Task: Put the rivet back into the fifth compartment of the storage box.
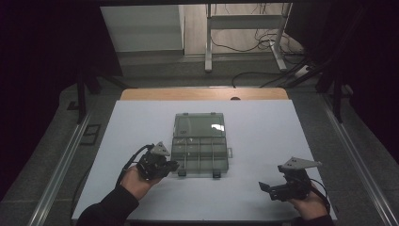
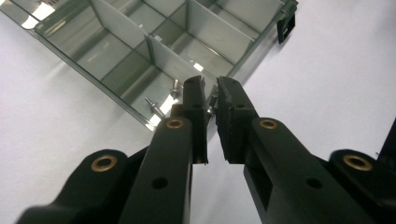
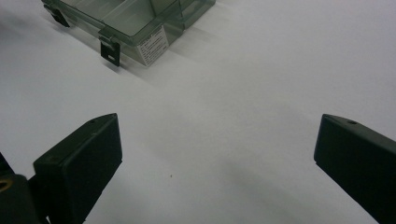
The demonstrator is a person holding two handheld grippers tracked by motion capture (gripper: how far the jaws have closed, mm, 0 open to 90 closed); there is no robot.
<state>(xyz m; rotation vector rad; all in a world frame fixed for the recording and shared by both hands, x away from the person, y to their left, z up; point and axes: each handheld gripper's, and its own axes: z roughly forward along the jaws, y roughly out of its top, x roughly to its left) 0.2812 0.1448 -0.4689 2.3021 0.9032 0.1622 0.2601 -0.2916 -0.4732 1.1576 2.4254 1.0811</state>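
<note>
White table (image 1: pixel 263 141), dark room beyond

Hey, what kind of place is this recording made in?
Probably a lab or recording workshop, not a home: a table under a plain white sheet, dark curtains at the sides, a metal frame with loose cables on the floor behind, and a clear compartment box laid out.

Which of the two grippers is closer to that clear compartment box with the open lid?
The left. The left gripper sits at the clear compartment box's near-left corner, its nearly closed jaws over the wall there. The right gripper rests apart on the white table, jaws wide.
</note>
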